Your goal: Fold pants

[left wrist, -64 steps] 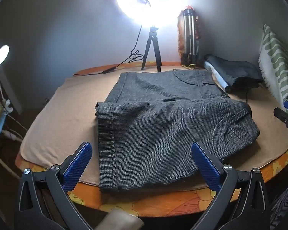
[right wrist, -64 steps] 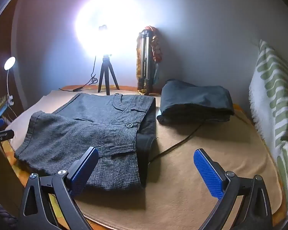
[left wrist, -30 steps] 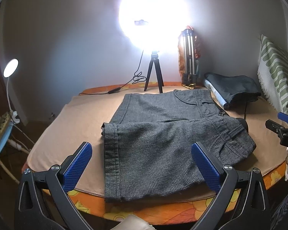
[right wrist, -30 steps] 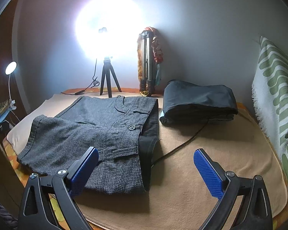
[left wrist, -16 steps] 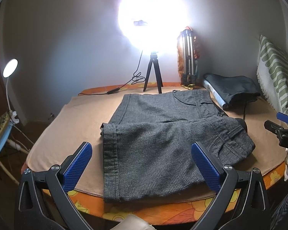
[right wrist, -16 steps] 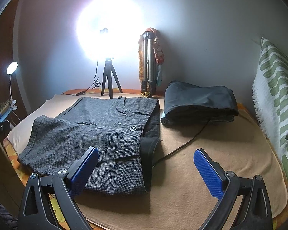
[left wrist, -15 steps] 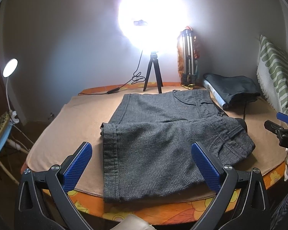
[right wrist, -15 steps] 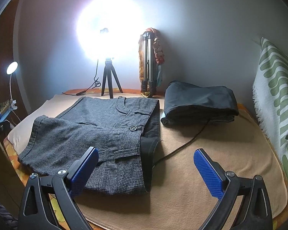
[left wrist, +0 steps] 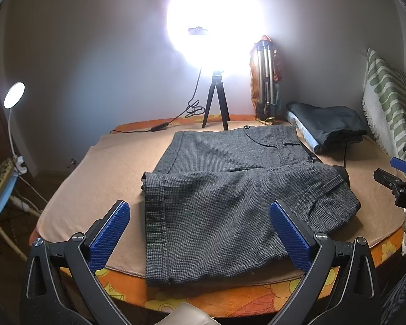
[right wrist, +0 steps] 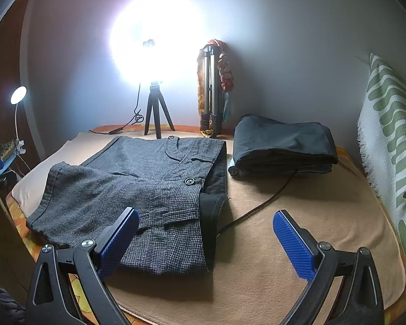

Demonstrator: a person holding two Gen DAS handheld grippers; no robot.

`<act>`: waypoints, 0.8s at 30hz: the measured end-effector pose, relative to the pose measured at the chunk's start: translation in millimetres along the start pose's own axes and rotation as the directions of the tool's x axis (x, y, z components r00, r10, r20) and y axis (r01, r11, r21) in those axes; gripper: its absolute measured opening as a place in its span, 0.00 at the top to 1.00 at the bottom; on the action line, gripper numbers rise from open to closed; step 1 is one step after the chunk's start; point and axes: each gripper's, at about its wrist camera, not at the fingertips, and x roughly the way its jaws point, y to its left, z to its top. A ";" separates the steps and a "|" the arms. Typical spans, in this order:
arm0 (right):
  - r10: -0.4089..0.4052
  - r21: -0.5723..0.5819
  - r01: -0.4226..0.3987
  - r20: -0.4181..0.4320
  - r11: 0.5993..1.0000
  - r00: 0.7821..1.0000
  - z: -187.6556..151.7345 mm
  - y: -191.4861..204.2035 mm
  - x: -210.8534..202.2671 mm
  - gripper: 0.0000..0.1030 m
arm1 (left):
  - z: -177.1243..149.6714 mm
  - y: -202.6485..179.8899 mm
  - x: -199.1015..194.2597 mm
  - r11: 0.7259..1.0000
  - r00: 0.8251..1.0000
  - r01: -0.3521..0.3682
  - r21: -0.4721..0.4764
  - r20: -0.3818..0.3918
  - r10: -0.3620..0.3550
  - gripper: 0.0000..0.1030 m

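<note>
A: What's the biggest thing here?

B: The table (left wrist: 75, 189), covered with a tan blanket (right wrist: 297, 243). It gives a flat, soft bed for folding, I'd judge.

A: And the pants?

B: The grey pants (left wrist: 230, 203) lie in the middle of it, spread from the near edge toward the far wall. One leg is laid across the other, hems to the left, waistband to the right. That looks like a lengthwise fold done, with a crosswise fold likely left.

A: Anything else on there?

B: A dark folded garment (right wrist: 281, 143) sits at the far right, well apart from the pants, probably set aside as finished. A ring light on a small tripod (left wrist: 216, 103) stands at the far edge, a thin cable (right wrist: 262, 203) trails across the blanket, and a striped towel (right wrist: 389, 140) hangs on the right.

A: The tongs?

B: The left gripper (left wrist: 200, 233) hovers at the near edge over the hem end, spread wide, holding nothing. The right gripper (right wrist: 205, 241) hangs near the waistband end, equally wide and empty. Each seems stationed at its own end of the pants, ready to take a corner.
</note>
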 end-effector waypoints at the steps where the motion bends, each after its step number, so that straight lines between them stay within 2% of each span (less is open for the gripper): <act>1: 0.001 0.000 -0.001 0.000 1.000 1.000 0.0 -0.1 -0.1 0.02 | 0.2 -0.2 0.4 1.000 1.000 0.001 0.001 0.000 -0.001 0.00; 17: 0.028 -0.035 -0.028 -0.013 0.999 1.000 -2.3 7.1 3.0 0.02 | -6.9 7.3 7.4 1.000 1.000 -0.014 -0.008 -0.020 0.014 0.00; 24: 0.034 -0.050 -0.034 -0.019 0.998 0.999 -3.9 8.4 3.3 0.02 | -13.3 8.8 13.7 0.999 0.997 0.034 -0.007 -0.064 -0.034 0.00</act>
